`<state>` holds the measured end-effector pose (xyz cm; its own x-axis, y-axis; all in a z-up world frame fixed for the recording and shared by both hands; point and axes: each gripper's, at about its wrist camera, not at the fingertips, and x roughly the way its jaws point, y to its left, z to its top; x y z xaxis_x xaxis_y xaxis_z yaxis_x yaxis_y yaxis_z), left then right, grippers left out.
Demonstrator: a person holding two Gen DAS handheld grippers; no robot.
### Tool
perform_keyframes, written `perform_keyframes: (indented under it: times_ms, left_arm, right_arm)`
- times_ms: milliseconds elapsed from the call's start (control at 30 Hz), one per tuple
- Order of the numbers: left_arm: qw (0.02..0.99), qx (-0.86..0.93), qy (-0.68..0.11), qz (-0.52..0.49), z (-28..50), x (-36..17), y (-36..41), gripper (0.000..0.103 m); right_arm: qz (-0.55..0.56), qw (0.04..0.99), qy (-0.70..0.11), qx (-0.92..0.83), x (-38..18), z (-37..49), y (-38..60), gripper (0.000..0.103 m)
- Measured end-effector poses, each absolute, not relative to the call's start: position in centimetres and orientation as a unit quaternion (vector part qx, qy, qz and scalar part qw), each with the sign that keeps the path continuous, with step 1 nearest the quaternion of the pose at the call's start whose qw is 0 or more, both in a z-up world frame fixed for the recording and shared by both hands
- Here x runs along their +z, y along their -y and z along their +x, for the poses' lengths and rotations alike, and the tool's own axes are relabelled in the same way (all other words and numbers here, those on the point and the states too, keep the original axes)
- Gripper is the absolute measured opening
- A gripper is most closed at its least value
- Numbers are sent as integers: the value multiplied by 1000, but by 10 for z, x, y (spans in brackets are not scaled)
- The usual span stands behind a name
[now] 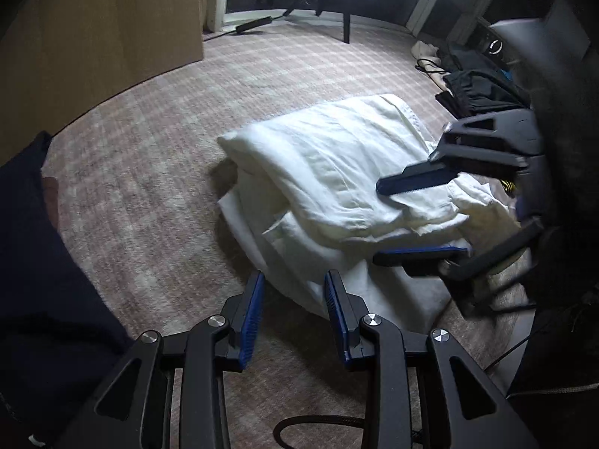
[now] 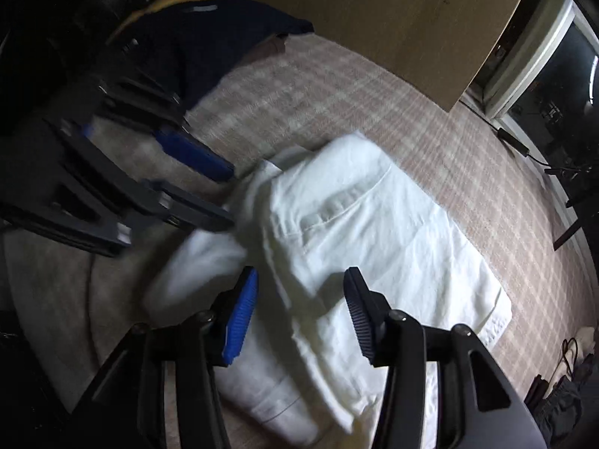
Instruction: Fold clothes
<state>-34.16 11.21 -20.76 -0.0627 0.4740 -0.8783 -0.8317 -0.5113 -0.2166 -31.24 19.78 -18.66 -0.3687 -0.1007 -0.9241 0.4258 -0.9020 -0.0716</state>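
Checked woven carpet under rumpled, folded white cotton garment.

My left wrist view tilts steeply down, close over carpet; right likewise. Both share the white garment, each other's gripper.

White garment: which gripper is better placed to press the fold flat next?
Probably the right gripper: its open jaws hang directly over the white garment, while the left gripper sits at its edge.

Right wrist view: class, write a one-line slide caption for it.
Right gripper open above a folded white garment on checked carpet, left gripper alongside.
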Motion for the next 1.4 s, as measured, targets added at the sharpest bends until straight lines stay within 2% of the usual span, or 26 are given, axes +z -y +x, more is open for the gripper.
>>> perform_keyframes:
  times_ms: [33,67,133,333,467,533,633,800,933,1000,1133,1167,1200,1267,1333,1400]
  left_arm:
    - [461,710,-173,-503,-341,-204,-109,31]
    - [462,713,-168,-501,-340,-200,-106,30]
    - [471,715,-151,-493,-336,-189,-100,30]
    - [534,688,-145,-470,-321,-177,-120,32]
    - [527,669,-178,-492,-332,-216,-147,32]
    - [519,660,-179,-512,-342,-235,-156,28]
    - [524,674,-155,-498,-352,-218,-150,29]
    - [485,699,-176,-496,-362,-206,-124,30]
    - [466,712,-176,-495,-365,-196,-107,30]
    - [463,717,-169,-492,-367,-189,-101,30]
    - [487,719,-168,-466,-362,-170,-116,31]
    - [495,716,-173,-461,-359,-169,-122,32]
    - [500,712,-180,-459,-356,-170,-129,33]
    - [511,703,-194,-455,-349,-173,-142,33]
    - [521,693,-208,-452,-343,-178,-154,33]
    - [525,684,-220,-456,-339,-184,-162,33]
  right_arm:
    - [544,161,-121,-814,-186,-317,-207,22]
    - [550,160,-91,-814,-185,-322,-217,6]
    - [553,161,-33,-817,-180,-329,-235,5]
    - [522,161,70,-834,-147,-332,-278,5]
    - [509,160,92,-841,-133,-331,-288,5]
    - [508,163,99,-840,-132,-333,-289,5]
    - [516,177,92,-833,-136,-334,-285,5]
    - [541,204,70,-813,-154,-334,-264,5]
    - [600,221,40,-768,-191,-331,-239,9]
    - [632,228,22,-740,-211,-328,-227,18]
    - [601,228,55,-764,-175,-299,-251,22]
    - [591,227,64,-772,-164,-292,-258,31]
    - [578,210,77,-785,-153,-282,-273,46]
    - [559,127,90,-814,-136,-257,-311,62]
    - [559,64,122,-818,-135,-229,-340,62]
    - [567,49,156,-807,-146,-211,-347,62]
